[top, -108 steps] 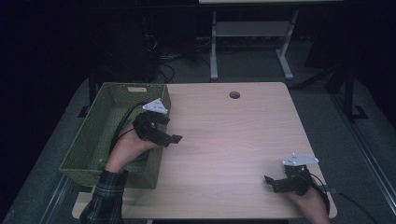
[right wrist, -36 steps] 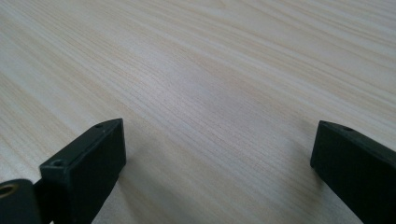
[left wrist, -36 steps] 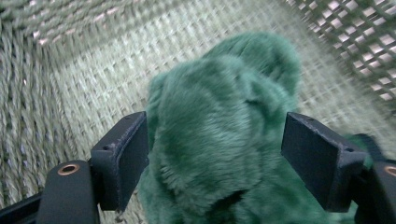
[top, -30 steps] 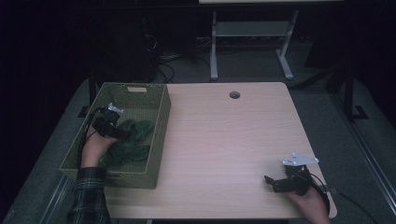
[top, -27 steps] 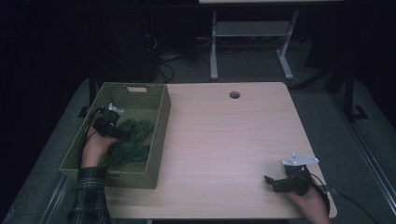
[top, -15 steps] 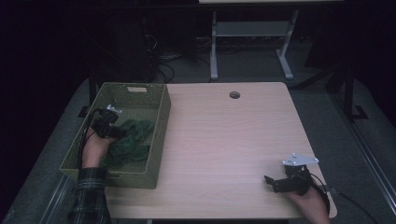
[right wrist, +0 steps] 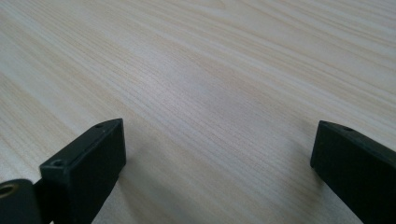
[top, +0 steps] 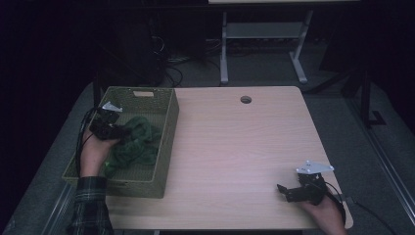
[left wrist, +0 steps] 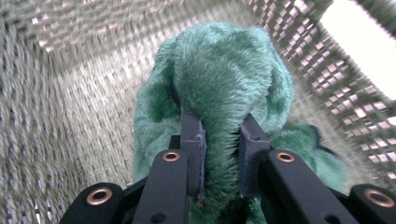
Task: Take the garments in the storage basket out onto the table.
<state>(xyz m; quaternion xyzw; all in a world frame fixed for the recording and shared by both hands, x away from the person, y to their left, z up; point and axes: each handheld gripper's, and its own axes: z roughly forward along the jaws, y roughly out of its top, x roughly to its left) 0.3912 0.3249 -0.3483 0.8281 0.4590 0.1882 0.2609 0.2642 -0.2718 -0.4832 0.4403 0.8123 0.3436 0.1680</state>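
Note:
A green fuzzy cloth (top: pixel 137 144) lies bunched inside the woven green basket (top: pixel 169 142) at the table's left. My left gripper (top: pixel 120 131) is down in the basket, its jaws having just closed, and both pads (left wrist: pixel 194 149) pinch a fold of the green cloth (left wrist: pixel 224 88), which lifts off the basket floor. At the table's front right my right gripper (top: pixel 283 190) rests low over the bare wood, open, with nothing between its fingers (right wrist: pixel 93 154).
The light wooden table (top: pixel 235 147) has a round cable hole (top: pixel 245 99) at its back middle. Beyond the table stands a white metal frame (top: pixel 264 44) on a dark floor with cables.
My left gripper has gone from above the basket's near side down into it, closed on the green cloth and begun raising it. The right gripper has stayed put.

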